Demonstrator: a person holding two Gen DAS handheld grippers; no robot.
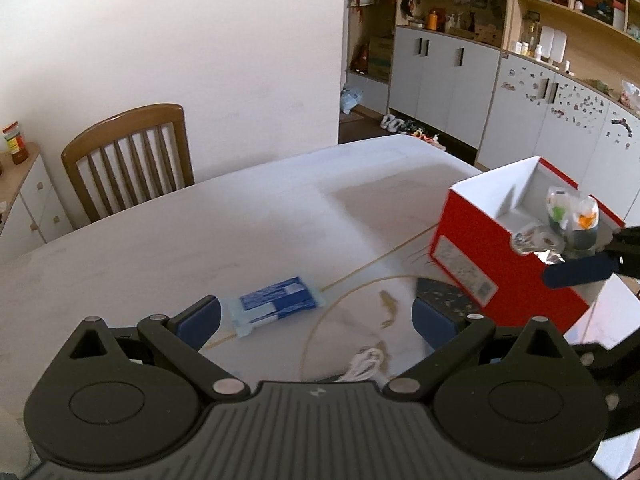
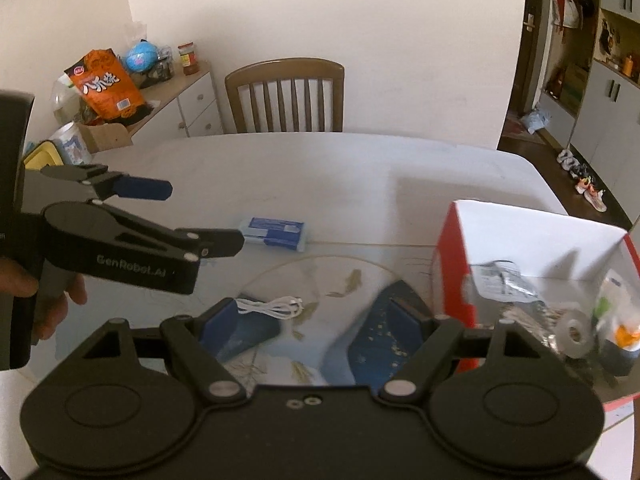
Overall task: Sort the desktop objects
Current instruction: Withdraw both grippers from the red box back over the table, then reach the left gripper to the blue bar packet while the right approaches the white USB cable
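Note:
A blue and white tissue pack [image 1: 276, 306] lies flat on the white table [image 1: 240, 220], just beyond my left gripper's left finger. My left gripper [image 1: 316, 320] is open and holds nothing. A coiled white cable [image 2: 272, 306] lies on the table between the open fingers of my right gripper [image 2: 316, 320], and the pads are clear of it. To the right stands an open red box [image 2: 452, 280] holding a foil bag [image 2: 504, 280], a tape roll [image 2: 576, 332] and a plastic-wrapped item [image 2: 620, 320]. The right wrist view also shows the tissue pack [image 2: 274, 233] and the left gripper [image 2: 192, 216], held by a hand [image 2: 52, 304].
A wooden chair [image 2: 286, 96] stands at the table's far side. A low sideboard [image 2: 188, 100] at the left carries an orange snack bag [image 2: 108, 84] and jars. Grey cabinets [image 1: 440, 80] and shelves line the room at the right. A painted round design [image 2: 320, 280] marks the tabletop.

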